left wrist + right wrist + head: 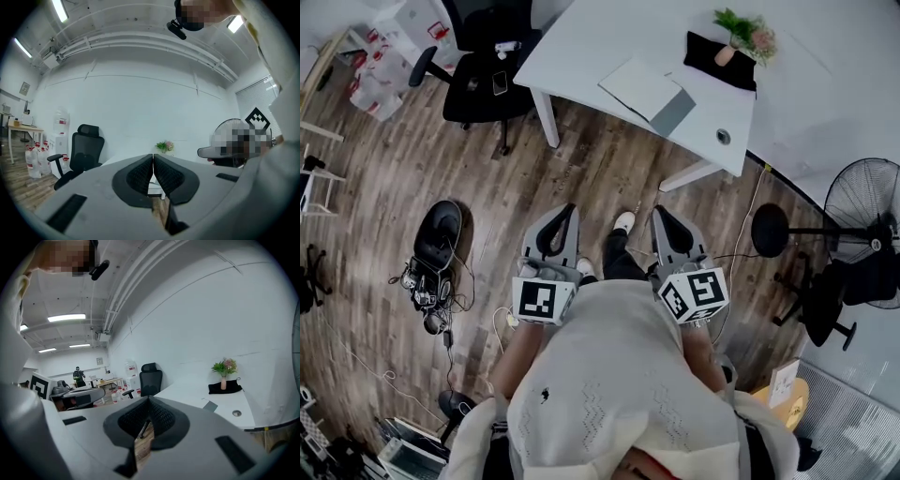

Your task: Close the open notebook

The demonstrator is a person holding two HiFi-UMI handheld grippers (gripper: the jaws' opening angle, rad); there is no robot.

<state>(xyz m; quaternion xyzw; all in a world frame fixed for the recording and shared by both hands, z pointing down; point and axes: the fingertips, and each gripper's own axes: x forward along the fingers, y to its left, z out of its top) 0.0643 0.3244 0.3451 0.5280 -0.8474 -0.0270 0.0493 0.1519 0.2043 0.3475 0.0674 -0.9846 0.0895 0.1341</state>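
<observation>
The open notebook (pixel 645 91) lies on the white table (pixel 581 37) ahead of me, a white page to the left and a grey cover to the right. In the right gripper view only a grey corner of the notebook (pixel 210 405) shows on the tabletop. My left gripper (pixel 565 214) and right gripper (pixel 662 216) hang side by side over the wooden floor, well short of the table. The left gripper (pixel 153 155) has its jaws pressed together with nothing between them. The right gripper (pixel 149 399) is also shut and empty.
A potted plant (pixel 745 37) stands on a black cloth at the table's far right, near a round cable hole (pixel 724 136). A black office chair (pixel 483 80) sits left of the table. A standing fan (pixel 862 202) is at the right. Cables and a black device (pixel 436 239) lie on the floor at the left.
</observation>
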